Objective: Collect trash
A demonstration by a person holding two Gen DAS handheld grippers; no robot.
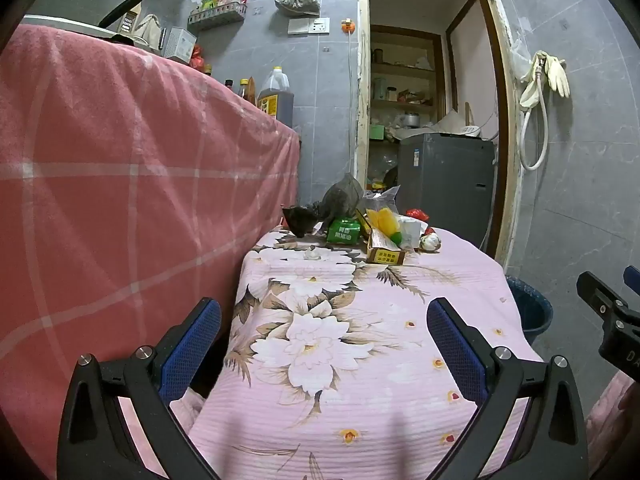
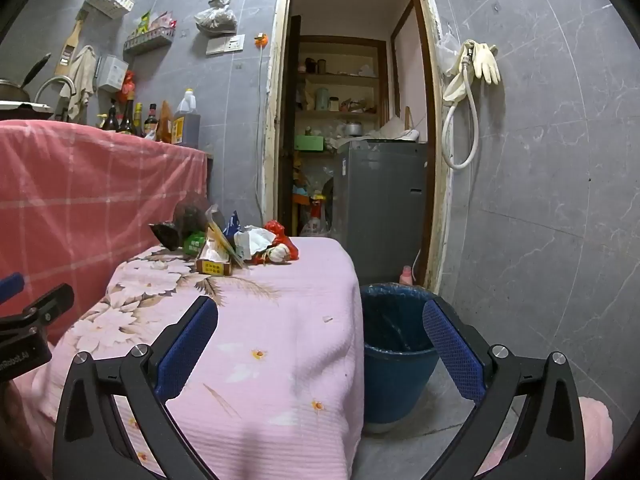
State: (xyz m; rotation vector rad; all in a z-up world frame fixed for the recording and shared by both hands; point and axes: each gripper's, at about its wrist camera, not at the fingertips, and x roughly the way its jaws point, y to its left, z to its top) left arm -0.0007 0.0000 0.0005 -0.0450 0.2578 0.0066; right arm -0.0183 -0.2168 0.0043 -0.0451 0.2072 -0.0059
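Observation:
A heap of trash lies at the far end of a low table under a pink flowered cloth (image 1: 360, 320) (image 2: 260, 320). The heap holds a green packet (image 1: 343, 231), a brown carton (image 1: 386, 254) (image 2: 214, 266), a dark bag (image 1: 340, 200) (image 2: 188, 218), white tissue (image 2: 254, 240) and a red wrapper (image 2: 282, 240). A small white scrap (image 1: 312, 254) lies in front of it. A blue bin (image 2: 396, 344) (image 1: 532, 312) with a dark liner stands on the floor right of the table. My left gripper (image 1: 324, 332) is open over the near cloth, well short of the heap. My right gripper (image 2: 320, 336) is open with nothing between its fingers, spanning the table's right edge and the bin.
A counter draped in a red checked cloth (image 1: 120, 200) (image 2: 80, 184) rises close on the left, with bottles on top. A doorway behind the table shows a grey appliance (image 1: 444, 176) (image 2: 380, 200). A grey tiled wall (image 2: 540, 200) with a hose and gloves is on the right.

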